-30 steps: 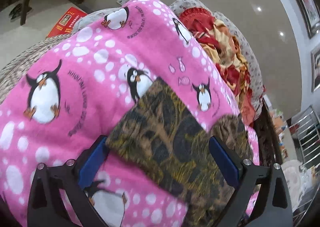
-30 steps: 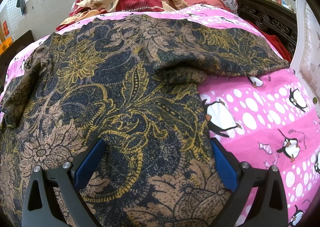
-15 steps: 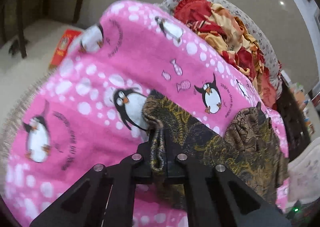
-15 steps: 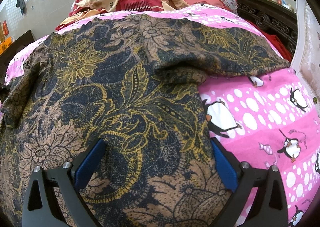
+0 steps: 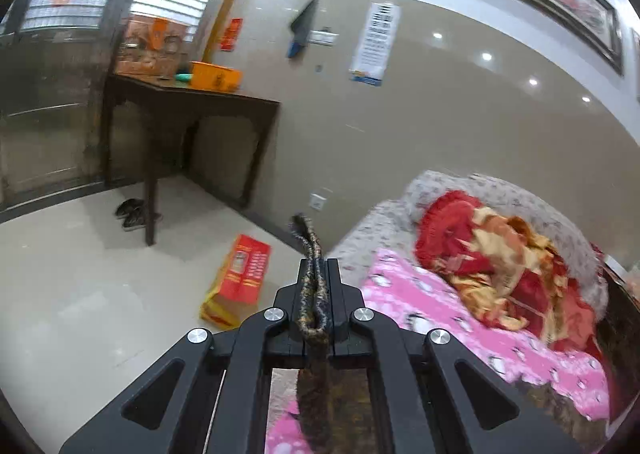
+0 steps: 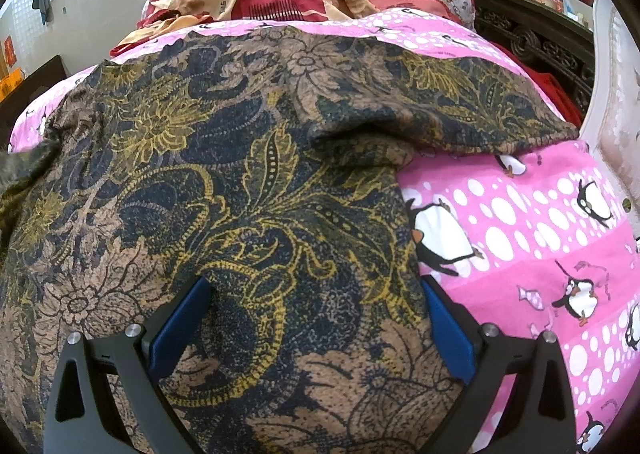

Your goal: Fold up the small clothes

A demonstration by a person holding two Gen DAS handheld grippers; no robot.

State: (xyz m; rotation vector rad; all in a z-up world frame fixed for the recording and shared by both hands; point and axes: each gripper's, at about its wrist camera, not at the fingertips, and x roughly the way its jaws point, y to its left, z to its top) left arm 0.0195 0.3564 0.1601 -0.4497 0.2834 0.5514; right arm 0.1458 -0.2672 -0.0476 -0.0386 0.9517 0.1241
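Observation:
A dark floral garment (image 6: 248, 190) in navy, brown and gold lies spread over the pink penguin blanket (image 6: 532, 238), one part folded across its far right. My right gripper (image 6: 312, 306) stands open, pressed down onto the cloth, with its blue pads (image 6: 180, 326) wide apart on either side of it. In the left wrist view my left gripper (image 5: 316, 274) is shut on a bunched edge of the garment (image 5: 310, 246), lifted high above the bed; the cloth hangs down between the arms.
A heap of red and yellow bedding (image 5: 500, 254) and a flowered pillow (image 5: 520, 198) lie at the bed's head. On the floor lies a red box (image 5: 240, 278); a dark wooden table (image 5: 188, 102) stands by the wall. A carved dark headboard (image 6: 532, 42) runs along the right.
My left gripper closed on the garment's edge, then rose and tilted up, carrying the cloth off the blanket. The garment's left edge lifted slightly in the right wrist view. My right gripper stayed put.

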